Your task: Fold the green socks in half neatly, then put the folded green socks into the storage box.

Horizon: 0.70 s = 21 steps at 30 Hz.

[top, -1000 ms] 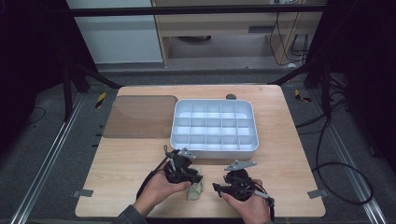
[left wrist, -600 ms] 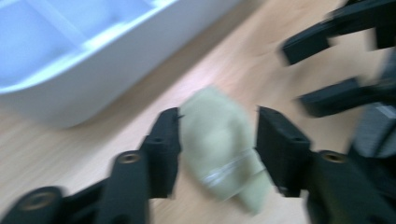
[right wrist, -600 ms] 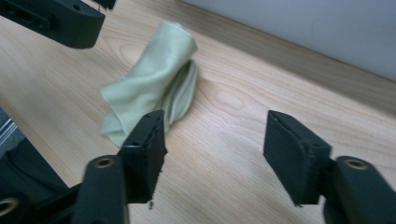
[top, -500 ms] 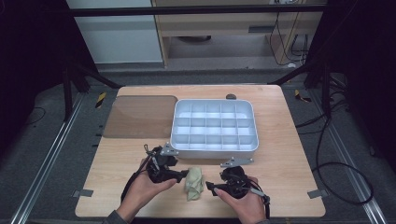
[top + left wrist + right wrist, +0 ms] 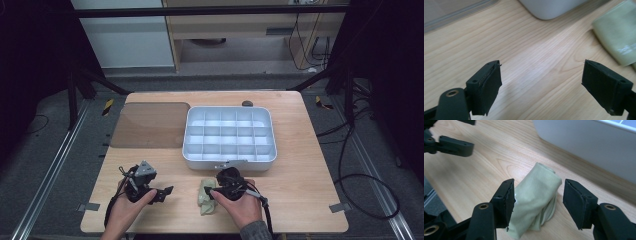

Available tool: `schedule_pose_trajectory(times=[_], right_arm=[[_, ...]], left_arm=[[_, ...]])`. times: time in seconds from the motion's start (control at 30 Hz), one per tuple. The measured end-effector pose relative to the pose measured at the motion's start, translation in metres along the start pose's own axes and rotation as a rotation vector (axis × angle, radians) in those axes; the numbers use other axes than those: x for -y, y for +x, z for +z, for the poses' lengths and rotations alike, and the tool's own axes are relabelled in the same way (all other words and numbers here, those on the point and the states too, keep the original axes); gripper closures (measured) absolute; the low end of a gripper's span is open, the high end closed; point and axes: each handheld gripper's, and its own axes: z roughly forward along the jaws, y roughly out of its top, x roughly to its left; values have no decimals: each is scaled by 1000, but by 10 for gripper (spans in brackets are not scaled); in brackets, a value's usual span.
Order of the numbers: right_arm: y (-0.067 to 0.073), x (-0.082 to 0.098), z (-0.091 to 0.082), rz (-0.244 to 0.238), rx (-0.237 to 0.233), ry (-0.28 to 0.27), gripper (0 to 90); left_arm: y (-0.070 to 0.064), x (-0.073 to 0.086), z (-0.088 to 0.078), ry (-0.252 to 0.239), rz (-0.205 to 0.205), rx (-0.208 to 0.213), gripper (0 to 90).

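The right gripper's fingers stand apart to either side of the pale green cloth, open a little wider than the folded bundle and not yet pressing on it, so they hold nothing. The left gripper is spread wide over bare wood, also empty, with an edge of the same cloth off to its upper right in the left gripper view. The cloth lies loosely folded on the wooden table near the person's edge, just in front of the white compartment tray and apart from it; in the high view the right gripper sits beside the cloth, while the left gripper is well off to the left of it. A brown mat lies farther back, left of the tray. The likely step in hand is closing on the cloth to lift it. The main risk is a shallow pinch: the bundle is soft and layered, so the jaws may catch only the top fold, and the rest could unroll or drop as it rises. Closing too low could drag the pads on the wood and push the cloth along instead of gripping it. A trailing corner could also snag on the tray's rim
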Motion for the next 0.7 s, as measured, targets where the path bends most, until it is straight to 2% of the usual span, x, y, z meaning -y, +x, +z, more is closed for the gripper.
schedule_pose_trajectory(times=[0.13, 0.2, 0.3, 0.4, 0.47, 0.6, 0.7], right_arm=[[0, -2, 8, 17, 20, 33, 422], [-1, -1, 14, 21, 19, 46, 413], [1, 0, 22, 23, 14, 65, 400], [2, 0, 28, 21, 14, 78, 408], [3, 1, 32, 14, 25, 99, 410], [7, 1, 34, 28, 28, 99, 444], [10, 1, 37, 18, 39, 109, 488]], left_arm=[[2, 6, 1, 16, 32, -42, 154], [6, 10, 3, 29, 15, -38, 154], [12, 14, 4, 23, -30, -7, 154], [16, 17, 4, 21, -53, -6, 155], [17, 19, 5, 23, -61, 4, 156], [20, 20, 5, 33, -56, -4, 159], [22, 21, 6, 33, -61, -8, 159]])
